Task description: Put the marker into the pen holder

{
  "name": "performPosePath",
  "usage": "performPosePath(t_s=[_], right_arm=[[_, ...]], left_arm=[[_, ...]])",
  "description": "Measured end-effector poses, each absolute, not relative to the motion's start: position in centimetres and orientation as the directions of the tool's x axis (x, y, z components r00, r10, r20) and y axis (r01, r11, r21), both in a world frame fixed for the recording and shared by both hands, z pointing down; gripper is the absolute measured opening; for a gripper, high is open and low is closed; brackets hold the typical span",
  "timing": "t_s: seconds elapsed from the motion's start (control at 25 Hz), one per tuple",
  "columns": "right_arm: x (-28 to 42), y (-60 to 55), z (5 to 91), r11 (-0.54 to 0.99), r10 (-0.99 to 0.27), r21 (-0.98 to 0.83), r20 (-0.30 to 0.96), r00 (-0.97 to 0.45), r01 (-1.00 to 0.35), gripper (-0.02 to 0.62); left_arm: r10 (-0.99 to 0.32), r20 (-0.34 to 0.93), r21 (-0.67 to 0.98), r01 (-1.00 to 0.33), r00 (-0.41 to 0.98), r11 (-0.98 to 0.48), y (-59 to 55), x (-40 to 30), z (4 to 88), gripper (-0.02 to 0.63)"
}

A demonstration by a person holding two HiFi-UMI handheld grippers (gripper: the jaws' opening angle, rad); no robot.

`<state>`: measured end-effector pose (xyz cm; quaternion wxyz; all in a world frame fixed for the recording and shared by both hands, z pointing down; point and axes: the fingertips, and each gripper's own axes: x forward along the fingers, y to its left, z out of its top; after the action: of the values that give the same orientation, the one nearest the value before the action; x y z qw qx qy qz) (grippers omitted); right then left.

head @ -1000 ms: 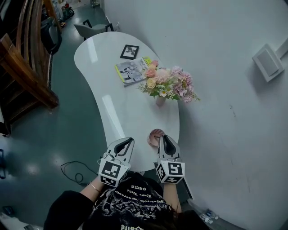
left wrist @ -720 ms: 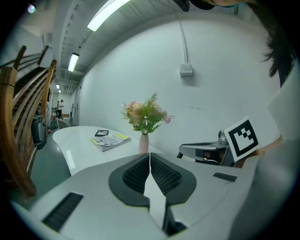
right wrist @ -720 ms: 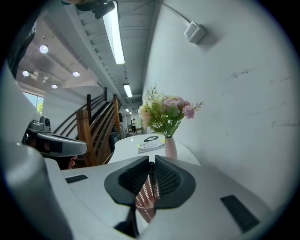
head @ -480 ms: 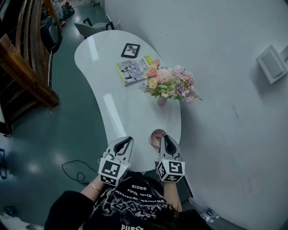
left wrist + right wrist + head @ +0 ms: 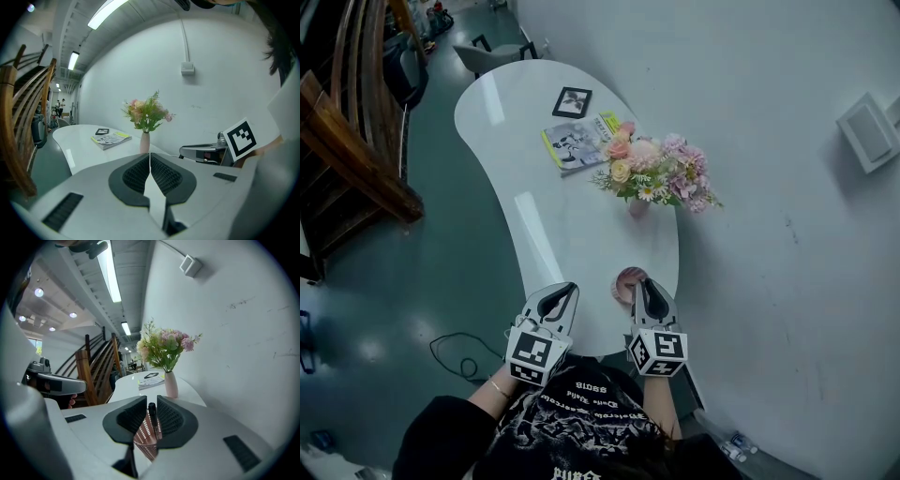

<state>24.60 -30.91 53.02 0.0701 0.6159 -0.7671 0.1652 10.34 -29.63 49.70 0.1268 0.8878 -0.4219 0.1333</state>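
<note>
White table | right claw just opening, marker between | left claw closed

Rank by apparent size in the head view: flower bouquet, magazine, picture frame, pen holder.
1. flower bouquet
2. magazine
3. picture frame and pen holder: these look alike, and the holder is nearer and partly hidden, so they stay unranked.

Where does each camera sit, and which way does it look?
Head view: on the person's head, looking steeply down at the table, left gripper, right gripper, black shirt.
Left gripper view: on the left gripper, looking along its shut jaws toward the vase.
Right gripper view: on the right gripper, along jaws that have just been opening, marker between them, pen holder below.
Shared: both gripper views show the vase.
</note>
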Motion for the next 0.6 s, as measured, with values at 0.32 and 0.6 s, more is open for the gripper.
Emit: performPosePath(t_s=[0.32, 0.6], right_arm=[[23.8, -30.6, 52.4, 0.225, -0.915, -0.15, 0.308, -0.261, -0.963, 0.166], [23.9, -29.8, 50.4, 0.223, -0.931, -0.119, 0.267, -0.247, -0.968, 0.181]], left_arm=[[-0.714, 0.345, 0.112, -0.782, 0.609, -0.613, -29.1, 10.2, 49.9, 0.026], [-0.712, 0.336, 0.114, -0.777, 0.617, -0.62, -28.5, 10.4, 49.8, 0.026]])
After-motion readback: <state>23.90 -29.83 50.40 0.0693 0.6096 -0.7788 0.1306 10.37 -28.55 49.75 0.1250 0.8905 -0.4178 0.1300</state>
